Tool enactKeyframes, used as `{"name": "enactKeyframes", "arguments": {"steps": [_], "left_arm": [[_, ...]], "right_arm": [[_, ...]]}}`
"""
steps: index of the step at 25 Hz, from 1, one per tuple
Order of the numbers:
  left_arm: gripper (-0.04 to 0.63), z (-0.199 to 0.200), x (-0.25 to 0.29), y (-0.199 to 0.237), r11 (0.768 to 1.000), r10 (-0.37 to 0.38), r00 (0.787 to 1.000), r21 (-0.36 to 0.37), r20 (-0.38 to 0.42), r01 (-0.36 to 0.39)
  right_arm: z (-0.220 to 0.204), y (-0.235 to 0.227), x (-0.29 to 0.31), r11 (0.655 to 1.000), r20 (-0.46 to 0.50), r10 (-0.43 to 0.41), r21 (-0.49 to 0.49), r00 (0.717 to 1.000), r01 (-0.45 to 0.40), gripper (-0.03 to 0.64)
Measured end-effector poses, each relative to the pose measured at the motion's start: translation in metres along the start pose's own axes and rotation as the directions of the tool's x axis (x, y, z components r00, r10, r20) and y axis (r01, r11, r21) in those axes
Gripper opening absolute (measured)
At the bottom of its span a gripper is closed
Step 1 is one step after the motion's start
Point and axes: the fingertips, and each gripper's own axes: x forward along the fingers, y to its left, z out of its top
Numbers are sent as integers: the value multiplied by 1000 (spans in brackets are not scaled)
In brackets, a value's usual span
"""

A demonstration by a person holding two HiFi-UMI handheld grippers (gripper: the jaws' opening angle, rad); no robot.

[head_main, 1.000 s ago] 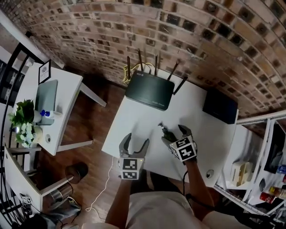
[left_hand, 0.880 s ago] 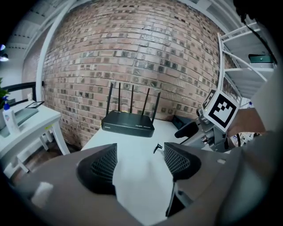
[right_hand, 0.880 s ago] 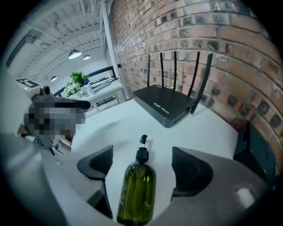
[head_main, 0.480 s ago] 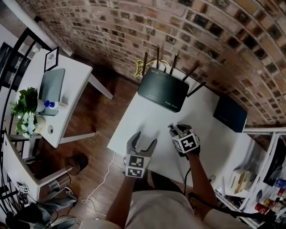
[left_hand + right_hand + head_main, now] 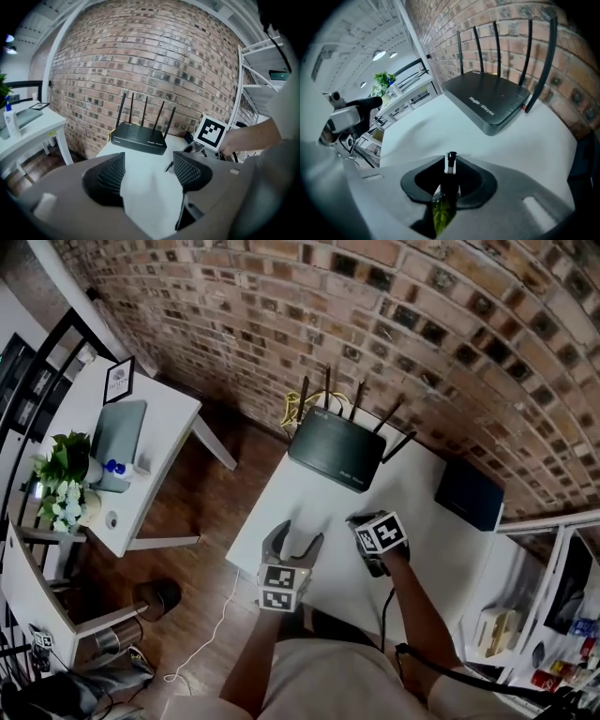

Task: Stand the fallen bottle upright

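Note:
A small bottle with a dark neck, a black cap and a green-tinted body sits between my right gripper's jaws, which are shut on its neck. Its body runs back toward the camera. In the head view the right gripper points steeply down at the middle of the white table, and its marker cube and my hand hide the bottle. My left gripper hovers at the table's near edge, left of the right one. The left gripper's jaws are closing, with only bare tabletop between them.
A black router with several antennas stands at the table's back edge against the brick wall. A dark flat box lies at the back right. A white side table with a plant stands to the left, and shelving to the right.
My right gripper has come down over the lying bottle and shut on its neck. My left gripper's jaws have narrowed a little, and it has shifted slightly.

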Motion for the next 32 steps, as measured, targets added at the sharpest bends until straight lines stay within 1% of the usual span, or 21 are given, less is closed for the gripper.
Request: {"name": "enactKeyframes", "arguments": {"steps": [3,5,8,11,15,17,19,21,23,25,29,32], "left_arm": [[346,15,-4,-10,1000,-25,999,9,26,24],[344,25,-5,-19,999,-43,998,32,43,42],[342,38,-3,-42,994,-93,994,69,55,90],[342,42,-6,-65,983,-138,989,130,54,131],[321,42,-14,-101,962,-194,979,209,70,176],[321,41,-16,-116,954,-215,973,230,82,192],[343,40,-17,-127,952,-227,969,229,96,201],[358,39,-19,-135,953,-234,968,219,92,210],[360,37,-21,-145,952,-240,968,214,72,220],[360,37,-22,-153,951,-241,968,217,73,221],[370,39,-27,-161,959,-201,973,223,115,172],[370,38,-34,-165,967,-165,977,216,136,133]], "right_arm": [[4,0,-28,999,79,-2,48,997,-2,47],[5,0,-52,999,140,-16,53,990,8,40],[-1,-3,-90,998,222,-51,54,974,40,40],[-16,2,-123,997,313,-68,55,947,53,40],[-50,11,-158,997,431,-77,52,899,61,39],[-69,16,-172,997,473,-77,58,878,56,38],[-86,18,-183,996,498,-85,68,863,59,38],[-102,22,-189,995,516,-89,76,852,59,38],[-117,27,-192,996,534,-81,74,842,49,38],[-127,34,-194,997,554,-67,65,830,37,38],[-138,44,-192,999,585,-50,46,810,29,38],[-142,45,-189,999,591,-42,37,806,25,38]]}}
